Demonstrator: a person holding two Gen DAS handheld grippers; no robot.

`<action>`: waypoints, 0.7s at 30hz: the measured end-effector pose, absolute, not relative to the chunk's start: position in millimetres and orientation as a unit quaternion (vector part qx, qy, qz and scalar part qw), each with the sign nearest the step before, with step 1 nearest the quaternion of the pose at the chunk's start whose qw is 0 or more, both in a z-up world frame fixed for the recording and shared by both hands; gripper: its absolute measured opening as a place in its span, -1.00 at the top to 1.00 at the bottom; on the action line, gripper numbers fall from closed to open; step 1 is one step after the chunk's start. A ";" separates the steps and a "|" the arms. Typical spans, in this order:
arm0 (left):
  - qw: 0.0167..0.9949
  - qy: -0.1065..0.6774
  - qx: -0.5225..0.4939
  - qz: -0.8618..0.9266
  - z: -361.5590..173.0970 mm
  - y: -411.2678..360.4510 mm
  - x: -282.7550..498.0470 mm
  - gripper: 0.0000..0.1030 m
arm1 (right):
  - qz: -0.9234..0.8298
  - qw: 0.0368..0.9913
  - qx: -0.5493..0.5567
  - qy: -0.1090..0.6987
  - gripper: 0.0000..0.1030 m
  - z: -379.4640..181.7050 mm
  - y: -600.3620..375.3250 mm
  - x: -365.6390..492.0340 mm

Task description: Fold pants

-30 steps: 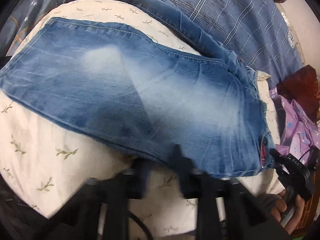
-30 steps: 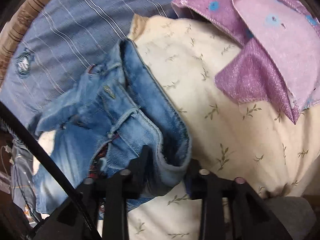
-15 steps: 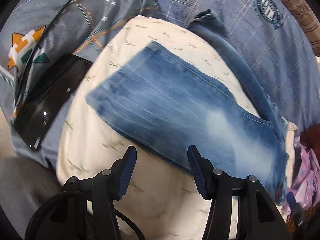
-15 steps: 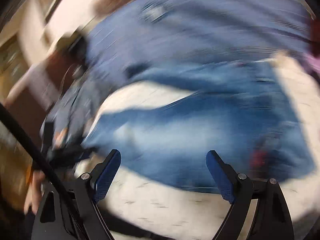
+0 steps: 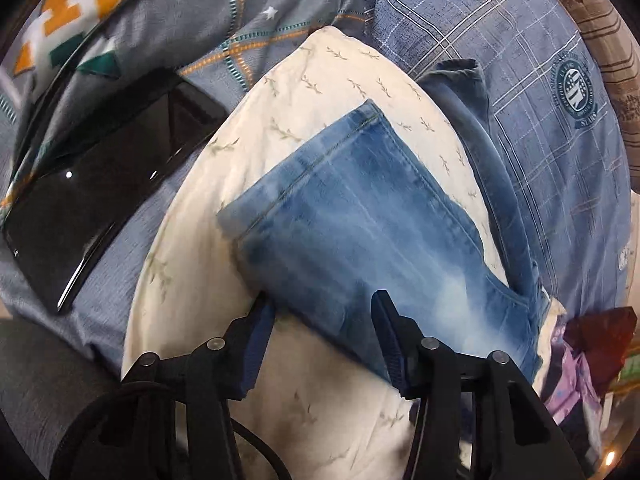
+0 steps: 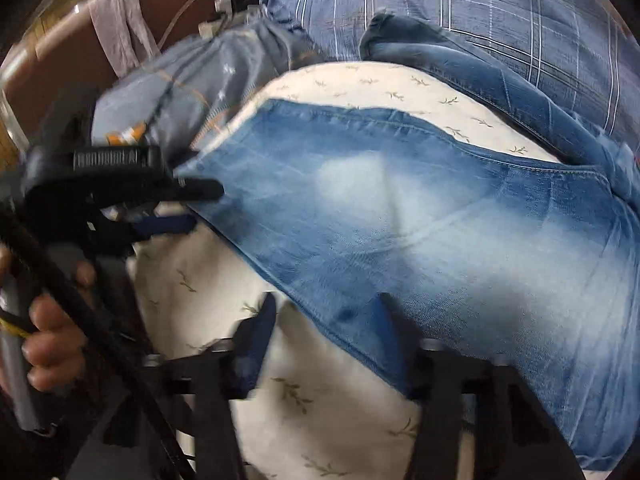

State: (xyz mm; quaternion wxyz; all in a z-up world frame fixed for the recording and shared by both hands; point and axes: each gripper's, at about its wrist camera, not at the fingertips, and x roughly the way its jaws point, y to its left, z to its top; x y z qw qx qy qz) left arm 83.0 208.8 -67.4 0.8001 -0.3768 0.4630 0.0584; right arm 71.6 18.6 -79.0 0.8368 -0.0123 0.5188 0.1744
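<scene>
Faded blue jeans (image 5: pixel 360 232) lie flat across a cream leaf-print pillow (image 5: pixel 208 248), one leg on the pillow, the other leg (image 5: pixel 476 120) trailing behind it onto the bedding. My left gripper (image 5: pixel 322 308) is open, its jaws straddling the near edge of the leg close to the hem. In the right wrist view the jeans (image 6: pixel 420 208) fill the middle. My right gripper (image 6: pixel 326 308) is open, its jaws astride the near edge further along the leg. The left gripper (image 6: pixel 188 204) shows at the hem end, left side of that view.
A black phone or tablet (image 5: pixel 92 200) lies left of the pillow on a grey patterned quilt (image 5: pixel 180 12). A blue plaid sheet (image 5: pixel 540 92) lies behind. Purple clothes (image 5: pixel 572 376) sit at the right. A brown headboard (image 6: pixel 80 60) stands at the far left.
Both grippers let go of the waist end, opened, and moved left along the leg. The left one closed in on the hem edge; the right one now straddles the near edge mid-leg.
</scene>
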 end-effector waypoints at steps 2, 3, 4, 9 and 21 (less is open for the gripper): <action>0.813 0.466 -0.340 0.078 -66.0 201.9 90.1 0.65 | 0.171 0.841 -0.025 0.513 0.47 -81.4 19.2 68.8; 0.815 0.467 -0.331 0.085 -66.3 200.1 89.4 0.69 | 0.169 0.842 -0.030 0.512 0.59 -81.6 20.2 67.8; 0.815 0.467 -0.331 0.088 -65.7 200.2 87.2 0.80 | 0.167 0.842 -0.032 0.512 0.69 -82.6 21.2 68.3; 0.850 0.425 -0.295 0.103 -37.0 190.7 59.3 0.92 | 0.186 0.844 0.004 0.503 0.86 -63.8 14.9 57.8; 0.883 0.368 -0.262 0.128 4.0 175.8 30.8 -0.01 | 0.191 0.853 0.120 0.471 -0.56 -34.4 -29.5 49.9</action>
